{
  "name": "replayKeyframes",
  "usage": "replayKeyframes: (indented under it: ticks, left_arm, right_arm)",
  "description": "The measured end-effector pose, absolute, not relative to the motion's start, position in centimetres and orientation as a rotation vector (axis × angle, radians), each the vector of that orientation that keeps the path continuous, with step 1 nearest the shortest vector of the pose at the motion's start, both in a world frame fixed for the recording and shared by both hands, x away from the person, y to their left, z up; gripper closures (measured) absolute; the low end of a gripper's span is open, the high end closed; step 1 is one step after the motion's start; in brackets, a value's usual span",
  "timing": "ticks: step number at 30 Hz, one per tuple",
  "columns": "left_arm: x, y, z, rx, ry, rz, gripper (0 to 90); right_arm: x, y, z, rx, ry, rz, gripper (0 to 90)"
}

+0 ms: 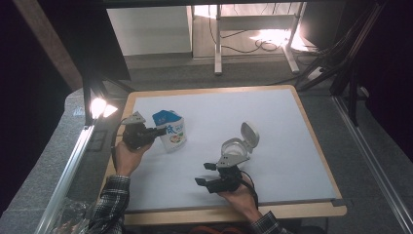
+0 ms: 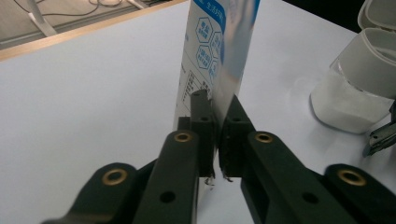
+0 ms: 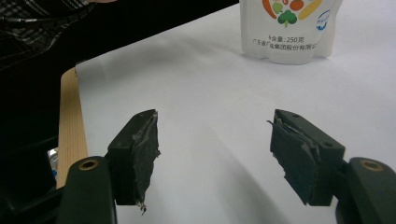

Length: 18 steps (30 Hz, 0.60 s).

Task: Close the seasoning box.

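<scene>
Left of centre in the high view, the left gripper [image 1: 158, 130] sits against the side edge of the white-and-blue pouch [image 1: 171, 130], which stands upright on the counter [image 1: 292, 146]. Left gripper view confirms it: jaws nearly together with the thin pouch [image 2: 219, 56] edge running down between them, pads pinching the seam at mid-frame. No earlier shot to compare, so just the state: narrow gap, pouch film clamped in it. Lower centre of the high view, the right gripper [image 1: 207, 174] is held low over the counter, jaws spread wide, nothing between them. Right gripper view shows the same: two worn black pads at the bottom corners, bare white counter [image 3: 210, 116] in the gap, pouch [image 3: 287, 30] well off at the top right of that frame, printed face toward the camera. Clear jar [image 1: 234, 150] with white flip lid [image 1: 250, 134] standing open sits just above the right gripper in the high view, near it but apart; in the left gripper view the jar [image 2: 355, 88] is at the right edge, contents white.
</scene>
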State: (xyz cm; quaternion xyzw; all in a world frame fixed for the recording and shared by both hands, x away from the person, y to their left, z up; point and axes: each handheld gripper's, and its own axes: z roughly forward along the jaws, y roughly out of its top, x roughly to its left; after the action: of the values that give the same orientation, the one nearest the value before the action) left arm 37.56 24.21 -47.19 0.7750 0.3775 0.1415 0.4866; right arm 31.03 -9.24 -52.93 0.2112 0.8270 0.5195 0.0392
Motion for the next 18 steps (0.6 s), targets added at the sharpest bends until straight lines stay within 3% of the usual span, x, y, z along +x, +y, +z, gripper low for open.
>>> replayKeyframes:
  ticks: [18]
  left_arm:
    - [36.2,23.5,-47.9,1.902,0.892,0.428,46.6]
  right_arm:
    - [30.6,-9.3,-52.7,0.610,2.554,1.566,32.6]
